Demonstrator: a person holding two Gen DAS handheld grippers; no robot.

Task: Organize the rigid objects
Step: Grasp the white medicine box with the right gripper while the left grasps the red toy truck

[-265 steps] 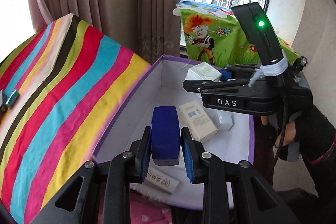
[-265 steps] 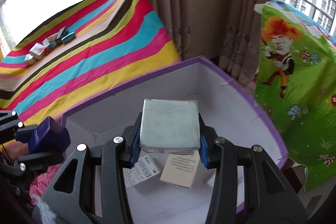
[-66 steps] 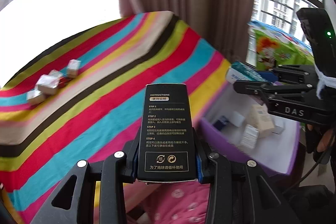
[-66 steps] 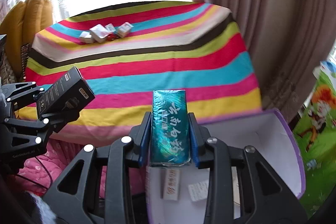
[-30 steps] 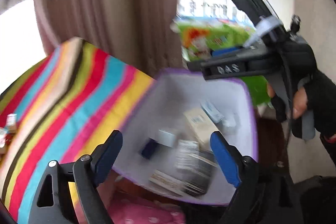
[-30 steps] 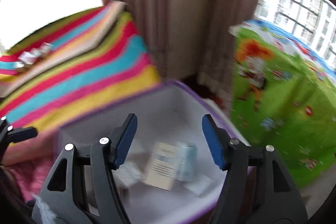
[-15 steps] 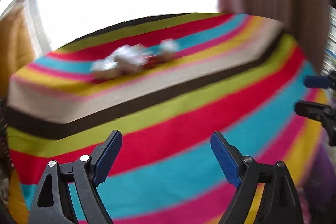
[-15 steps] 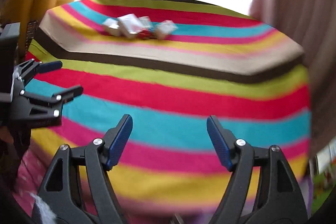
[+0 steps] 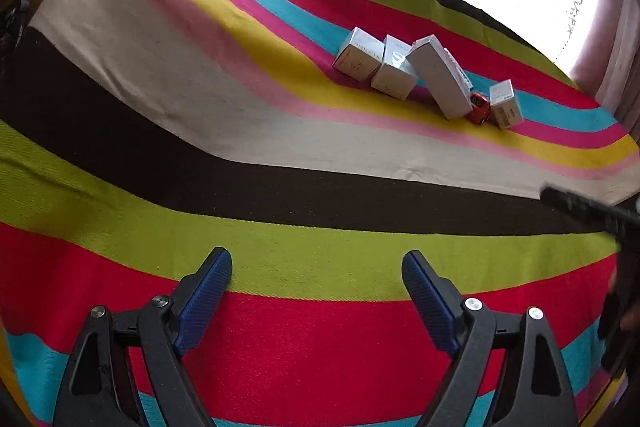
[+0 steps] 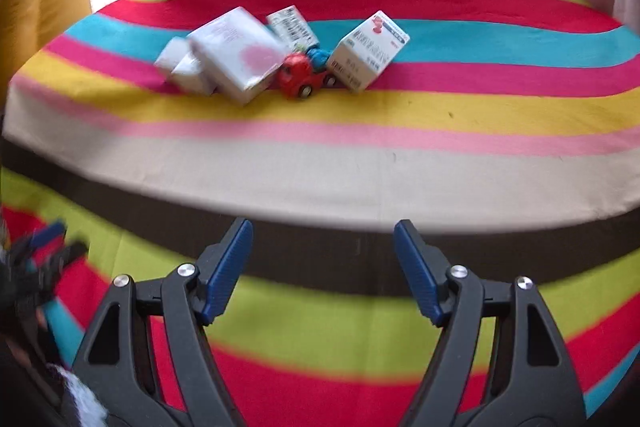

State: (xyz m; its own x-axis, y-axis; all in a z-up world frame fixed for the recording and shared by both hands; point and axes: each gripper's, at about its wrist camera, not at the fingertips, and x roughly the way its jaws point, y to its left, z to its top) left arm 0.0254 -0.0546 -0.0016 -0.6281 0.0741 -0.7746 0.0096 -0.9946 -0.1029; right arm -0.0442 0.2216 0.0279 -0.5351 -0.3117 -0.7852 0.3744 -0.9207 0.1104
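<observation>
Two released, empty grippers above a striped cloth (image 9: 280, 131).

The left gripper (image 9: 316, 267) and right gripper (image 10: 322, 239) stand wide apart, well short of the boxes (image 10: 236, 55) clustered around a red toy car (image 10: 298, 75) at the cloth's far side.

Both grippers (image 9: 316, 283) (image 10: 322, 259), emptied into the box, now face the striped table (image 9: 280, 131), right fingers (image 10: 228, 267) just opened.

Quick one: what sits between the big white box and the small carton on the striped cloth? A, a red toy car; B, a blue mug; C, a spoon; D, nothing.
A: the red toy car sits wedged between the big white box and the small carton on the striped cloth.
</observation>
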